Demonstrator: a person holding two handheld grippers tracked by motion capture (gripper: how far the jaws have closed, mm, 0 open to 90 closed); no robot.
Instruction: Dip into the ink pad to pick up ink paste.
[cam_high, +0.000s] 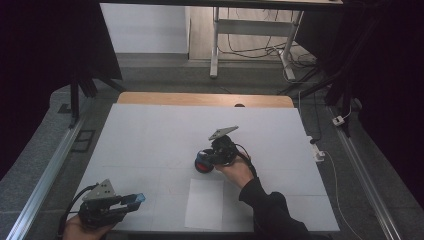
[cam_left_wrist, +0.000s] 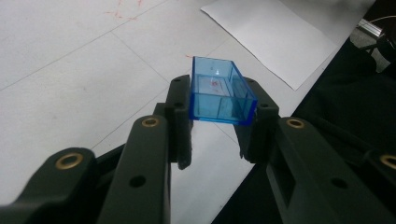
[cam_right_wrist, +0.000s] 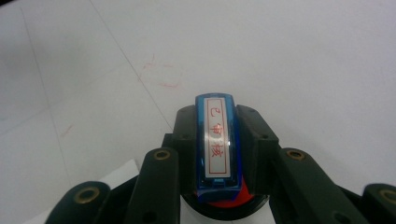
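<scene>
At the table's near left corner, my left gripper (cam_high: 131, 201) is shut on a small clear blue plastic box (cam_high: 138, 198). In the left gripper view the blue box (cam_left_wrist: 219, 91) sits crosswise between the two black fingertips, open side up, held a little above the table by my left gripper (cam_left_wrist: 219, 119). Near the middle of the table, my right gripper (cam_high: 207, 161) is shut on a stamp (cam_high: 202, 165) with a blue body and red base. In the right gripper view the stamp (cam_right_wrist: 215, 140) shows a white label with red characters, squeezed in my right gripper (cam_right_wrist: 215, 123).
A white sheet of paper (cam_high: 205, 202) lies near the front edge between the two hands, and its corner (cam_left_wrist: 275, 32) shows in the left gripper view. The white tabletop (cam_high: 160, 130) has faint red marks (cam_right_wrist: 161, 74). Metal rails (cam_high: 47, 170) run along both sides.
</scene>
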